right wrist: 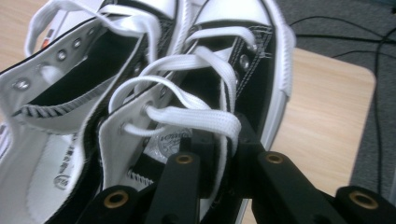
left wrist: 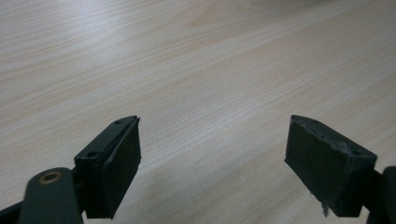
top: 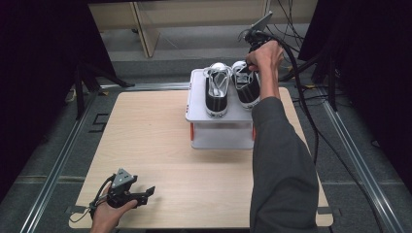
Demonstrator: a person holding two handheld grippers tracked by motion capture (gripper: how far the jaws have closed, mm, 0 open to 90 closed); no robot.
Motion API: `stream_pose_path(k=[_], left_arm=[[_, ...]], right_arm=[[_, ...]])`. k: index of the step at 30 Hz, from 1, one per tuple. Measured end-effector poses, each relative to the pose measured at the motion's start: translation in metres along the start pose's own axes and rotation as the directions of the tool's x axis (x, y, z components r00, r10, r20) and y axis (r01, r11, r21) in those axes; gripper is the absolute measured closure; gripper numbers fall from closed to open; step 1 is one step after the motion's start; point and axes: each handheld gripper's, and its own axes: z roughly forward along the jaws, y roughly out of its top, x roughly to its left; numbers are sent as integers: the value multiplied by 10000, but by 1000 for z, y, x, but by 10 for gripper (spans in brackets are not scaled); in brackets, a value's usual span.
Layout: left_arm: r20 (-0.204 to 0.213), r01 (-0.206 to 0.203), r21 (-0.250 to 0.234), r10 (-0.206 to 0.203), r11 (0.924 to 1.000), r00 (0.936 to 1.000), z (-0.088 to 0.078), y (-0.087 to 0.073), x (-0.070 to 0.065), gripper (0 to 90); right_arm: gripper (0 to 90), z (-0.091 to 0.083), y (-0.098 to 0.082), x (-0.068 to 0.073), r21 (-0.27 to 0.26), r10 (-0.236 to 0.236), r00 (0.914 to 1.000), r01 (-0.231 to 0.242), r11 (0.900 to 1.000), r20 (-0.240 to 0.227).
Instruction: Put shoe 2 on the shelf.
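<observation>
White flat cotton lace (right wrist: 196, 116) of the right-hand black canvas high-top sneaker (top: 246, 85) is seen pinched between the nearly closed jaws of the right gripper (right wrist: 219, 140), a loop of it draped over the jaw tips, just above the shoe's open collar. That sneaker stands on the top shelf of a white two-tier plastic rack (top: 219, 116) at the far edge of the pale wood-grain table (top: 160, 145), just beside its twin, the left black canvas sneaker (top: 216, 92), both with white rubber toe caps and metal eyelets. The hand on the right gripper (top: 257, 48) is reached over the rack from behind the shoes. The left gripper (top: 141, 194) is held by the other hand low over the near left corner of the table, jaws well apart and empty, matte black pads (left wrist: 116, 163) facing bare wood. Risks judged: the lace is smooth and thin, so it could slip through the pads if pulled obliquely; a firm pull could drag the light, unweighted shoe off the smooth shelf or tip it against its neighbour, since nothing braces it; the loose loop could snag on a jaw tip.
</observation>
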Motion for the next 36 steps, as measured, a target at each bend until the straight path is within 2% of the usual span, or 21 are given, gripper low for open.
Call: stream_pose_path(k=[1,2,4,7,9,10,11,13,16,20,21,23,24,27,29,31,33,35,36], left_arm=[[2,152,-20,-152,9999,9999,0,0,-1,177],[78,146,-105,-145,9998,9999,0,0,0,177],[16,125,-57,-124,9999,9999,0,-1,0,177],[-4,45,31,-45,10000,10000,0,0,0,177],[29,192,-75,-192,9998,9998,0,0,-1,177],[25,181,-70,-181,9998,9998,0,0,-1,177],[-25,-13,11,13,10000,10000,0,0,0,177],[7,105,14,-105,9999,9999,0,0,-1,177],[-11,67,-17,-67,10000,10000,0,0,-1,177],[-38,49,7,-49,10000,10000,1,-1,0,177],[10,177,-24,-177,9998,9998,1,-1,-1,177],[-43,146,27,-146,9999,9999,1,-1,-1,177],[-26,123,37,-123,9999,9999,1,-1,-1,177],[-21,140,21,-139,9999,9999,1,-1,-1,177],[-54,109,34,-108,9999,9999,1,-1,-1,177],[7,112,33,-112,9999,9999,1,-1,-1,177],[-36,94,28,-94,10000,9999,1,-1,-1,177],[-20,69,30,-69,10000,10000,1,-1,-1,177],[-41,112,39,-112,9999,9999,1,-1,-1,177]], right_arm=[[831,1,-1,3,-31,138,9999,-138,9999,-65],[829,1,-2,2,-39,111,9996,-112,9999,-254],[823,-1,-5,4,-110,377,9978,-384,9992,-546],[822,-1,-7,5,-117,596,9955,-606,9981,-732],[818,1,-11,5,-9,665,9943,-668,9978,-830],[818,2,-12,5,-29,660,9935,-665,9978,-925],[817,2,-13,3,-64,651,9929,-661,9978,-993],[813,2,-16,2,-53,720,9922,-729,9973,-1018],[803,6,-21,0,24,741,9910,-743,9972,-1118],[775,10,-24,-5,63,520,9959,-516,9986,-743],[763,9,-25,-6,144,555,9966,-547,9984,-609],[749,7,-25,-8,-66,337,9975,-342,9994,-627],[736,4,-25,-7,-12,462,9973,-464,9989,-576],[687,-5,-24,-7,-537,312,9980,-342,9980,-555],[675,-16,-23,-2,-697,199,9981,-240,9973,-586],[673,-25,-22,2,-1161,-111,9983,43,9932,-576],[677,-34,-20,8,-1355,-239,9972,142,9907,-705],[674,-37,-19,15,-1356,-478,9959,370,9901,-768],[674,-35,-18,20,-1264,-451,9957,346,9914,-812]])
